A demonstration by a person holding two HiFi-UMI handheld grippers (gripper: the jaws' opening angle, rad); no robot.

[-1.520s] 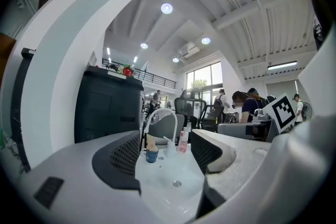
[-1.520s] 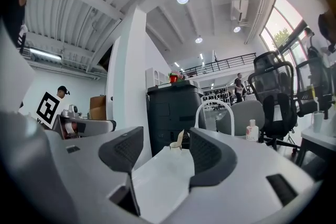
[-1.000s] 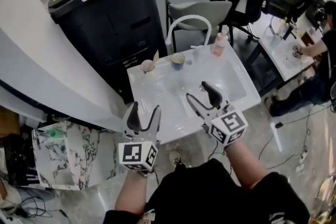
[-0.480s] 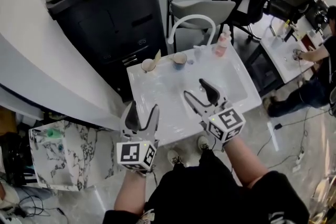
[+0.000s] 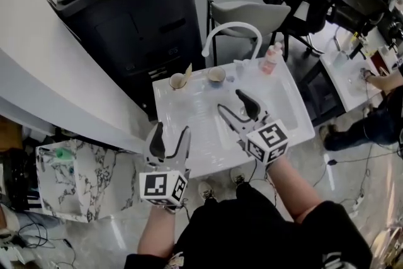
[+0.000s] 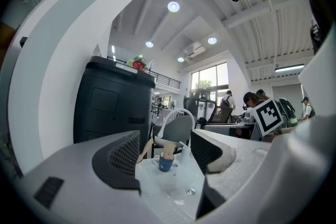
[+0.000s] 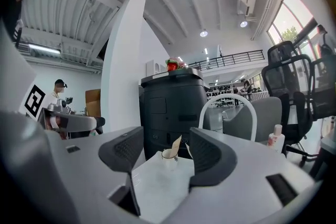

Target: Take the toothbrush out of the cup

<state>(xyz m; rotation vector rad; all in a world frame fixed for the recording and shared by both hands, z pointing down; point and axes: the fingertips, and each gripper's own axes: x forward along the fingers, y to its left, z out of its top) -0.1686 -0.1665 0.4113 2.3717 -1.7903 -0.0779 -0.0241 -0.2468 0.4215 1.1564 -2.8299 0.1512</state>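
At the far edge of the counter (image 5: 189, 120) the toothbrush (image 5: 187, 70) leans in the cup (image 5: 177, 80), beyond my left hand-held gripper (image 5: 173, 128) and right hand-held gripper (image 5: 229, 100), both empty with jaws apart; it looks light and stiff, so I'd pinch its handle above the rim.

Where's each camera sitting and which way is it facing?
Head view: on the head, looking steeply down at the sink; left tongs, right tongs, forearms show.
Left gripper view: rides the left tongs, faces the blue cup past open jaws.
Right gripper view: rides the right tongs, faces the toothbrush in its cup past open jaws.
Shared: arched faucet.
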